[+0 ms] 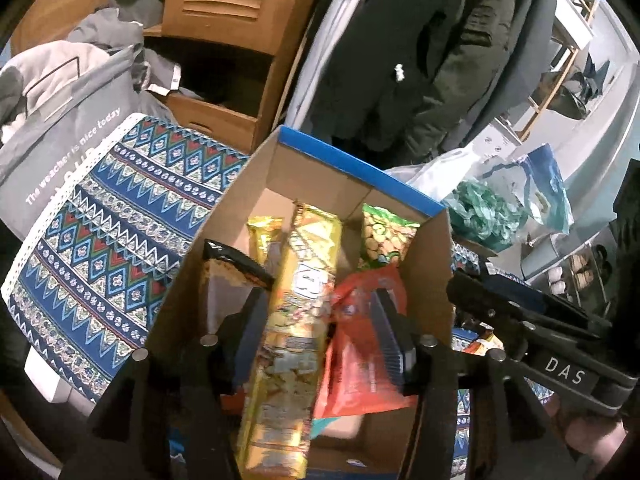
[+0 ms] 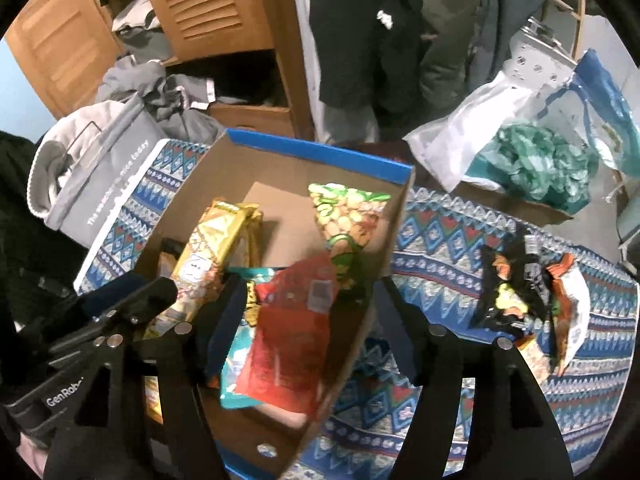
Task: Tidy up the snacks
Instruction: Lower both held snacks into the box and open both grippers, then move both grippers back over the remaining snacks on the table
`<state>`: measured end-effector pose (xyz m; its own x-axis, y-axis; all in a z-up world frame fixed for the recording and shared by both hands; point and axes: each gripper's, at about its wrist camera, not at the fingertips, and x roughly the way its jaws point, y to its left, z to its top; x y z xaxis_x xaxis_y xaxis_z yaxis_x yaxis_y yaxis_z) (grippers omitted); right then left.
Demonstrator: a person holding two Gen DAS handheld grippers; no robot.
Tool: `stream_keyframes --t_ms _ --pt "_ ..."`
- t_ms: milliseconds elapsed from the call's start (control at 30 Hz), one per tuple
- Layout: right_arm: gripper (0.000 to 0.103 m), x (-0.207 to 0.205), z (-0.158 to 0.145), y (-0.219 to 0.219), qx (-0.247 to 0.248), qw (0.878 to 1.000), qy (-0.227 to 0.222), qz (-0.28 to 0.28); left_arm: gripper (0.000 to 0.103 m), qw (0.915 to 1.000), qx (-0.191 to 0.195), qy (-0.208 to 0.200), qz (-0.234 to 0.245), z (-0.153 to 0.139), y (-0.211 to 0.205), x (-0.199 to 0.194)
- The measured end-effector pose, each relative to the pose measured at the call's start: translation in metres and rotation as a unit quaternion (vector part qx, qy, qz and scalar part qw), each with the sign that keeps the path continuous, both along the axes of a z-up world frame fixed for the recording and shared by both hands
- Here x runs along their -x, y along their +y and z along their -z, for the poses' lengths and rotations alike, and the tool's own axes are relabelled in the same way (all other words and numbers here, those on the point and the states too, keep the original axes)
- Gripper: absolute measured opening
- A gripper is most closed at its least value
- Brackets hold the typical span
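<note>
An open cardboard box (image 1: 360,168) (image 2: 320,152) with a blue rim stands on a patterned cloth and holds several snack packs. My left gripper (image 1: 320,320) is open inside it, and a long yellow cracker pack (image 1: 304,280) (image 2: 208,252) lies loose between its fingers. My right gripper (image 2: 310,316) is open astride the box's right wall, one finger inside and one outside. A red pouch (image 2: 292,340) (image 1: 356,360) lies between its fingers, untouched by the pads. A green pack (image 1: 386,236) (image 2: 352,216) leans in the far corner. A brown pack (image 1: 228,276) stands at the left wall.
More snack packs (image 2: 520,304) lie on the patterned cloth (image 2: 460,240) right of the box. A grey fabric bin (image 2: 104,172) of clothes stands to the left. Plastic bags (image 2: 540,160) sit at the back right, with a wooden cabinet (image 1: 224,40) and hanging coats behind.
</note>
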<state>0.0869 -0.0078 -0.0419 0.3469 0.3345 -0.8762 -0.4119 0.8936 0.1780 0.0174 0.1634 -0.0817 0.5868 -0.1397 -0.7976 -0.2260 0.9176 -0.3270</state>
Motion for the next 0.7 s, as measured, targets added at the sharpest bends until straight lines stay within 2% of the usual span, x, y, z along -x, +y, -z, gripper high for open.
stream_keyframes --t_ms 333,433,700 --pt "0.069 0.001 -0.008 -0.041 0.0 1.0 -0.01 0.022 0.069 0.9993 -0.019 -0.006 0.031 -0.013 -0.041 -0.001" --pt "0.073 0.003 -0.009 -0.058 -0.002 0.999 -0.013 0.037 0.075 0.9988 -0.022 -0.006 0.042 -0.014 -0.054 -0.003" --pt "0.074 0.006 -0.008 -0.098 -0.002 0.998 -0.013 0.064 0.076 0.9976 -0.017 0.011 0.066 -0.012 -0.09 -0.01"
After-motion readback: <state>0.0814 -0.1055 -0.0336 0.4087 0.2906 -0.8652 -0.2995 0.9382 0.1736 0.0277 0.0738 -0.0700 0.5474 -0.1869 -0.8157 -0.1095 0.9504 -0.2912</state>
